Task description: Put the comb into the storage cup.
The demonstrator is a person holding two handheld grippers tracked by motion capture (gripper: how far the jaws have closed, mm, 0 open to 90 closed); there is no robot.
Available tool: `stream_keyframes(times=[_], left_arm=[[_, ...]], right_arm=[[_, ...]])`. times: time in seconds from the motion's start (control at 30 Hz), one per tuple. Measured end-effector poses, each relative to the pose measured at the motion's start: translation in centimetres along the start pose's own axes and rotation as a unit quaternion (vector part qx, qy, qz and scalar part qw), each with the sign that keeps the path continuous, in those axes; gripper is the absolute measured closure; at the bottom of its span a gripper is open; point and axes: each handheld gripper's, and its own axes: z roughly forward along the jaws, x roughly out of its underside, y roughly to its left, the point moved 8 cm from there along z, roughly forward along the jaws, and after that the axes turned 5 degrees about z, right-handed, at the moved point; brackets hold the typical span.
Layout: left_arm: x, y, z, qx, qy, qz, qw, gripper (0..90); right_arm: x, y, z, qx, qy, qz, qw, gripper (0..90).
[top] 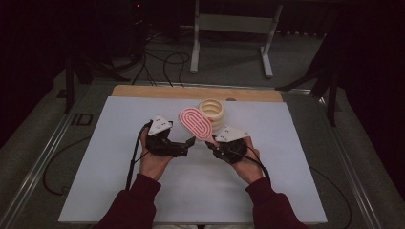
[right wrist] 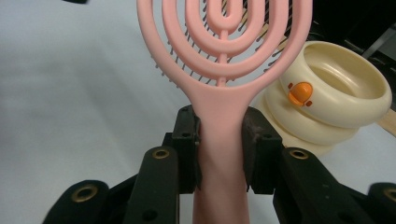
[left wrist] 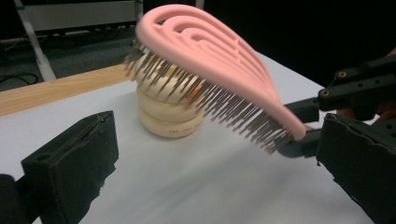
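Right gripper view: pink oval plastic hairbrush point(right wrist: 224, 70) with looped openwork back | handle pinched by right tool point(right wrist: 219, 149), head angled away over cream ringed container point(right wrist: 327, 98) | left tool point(left wrist: 210, 158) spread, empty

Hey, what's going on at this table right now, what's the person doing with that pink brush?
A person at a white table holds a pair of tongs in each hand. The right tongs are shut on the handle of a pink hairbrush, holding it lifted with its bristles facing down, just above and in front of a cream ringed container with an orange spot. The left tongs are open beside the brush, gripping nothing.
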Motion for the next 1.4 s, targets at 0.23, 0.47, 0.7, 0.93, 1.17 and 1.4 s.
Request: stream_keyframes(times=[0.23,0.47,0.7,0.93,1.17,1.4], left_arm=[[-0.5,-0.7,1.0,0.019,-0.006,-0.024,0.9995,0.0],[-0.9,-1.1,1.6,0.026,-0.004,-0.042,0.9988,1.2],[-1.3,-1.3,1.9,0.011,0.001,-0.056,0.9984,15.5],[-1.5,-1.2,1.9,-0.001,-0.002,-0.061,0.9981,32.2],[-1.8,-1.4,1.6,0.027,-0.020,-0.071,0.9969,51.9],[-2.5,-2.2,1.5,0.047,-0.028,-0.069,0.9961,58.9]], right_arm=[[-0.3,0.3,0.0,0.002,-0.014,0.004,0.9999,69.9],[-0.5,0.6,0.0,0.001,-0.020,-0.001,0.9998,69.9],[-0.7,1.1,0.2,0.001,-0.028,-0.005,0.9996,69.9],[-0.9,1.5,0.3,0.003,-0.034,-0.010,0.9994,70.0],[-0.5,1.4,0.6,0.008,-0.025,-0.017,0.9995,69.9],[-0.4,1.2,0.9,0.011,-0.025,-0.007,0.9996,69.5]])
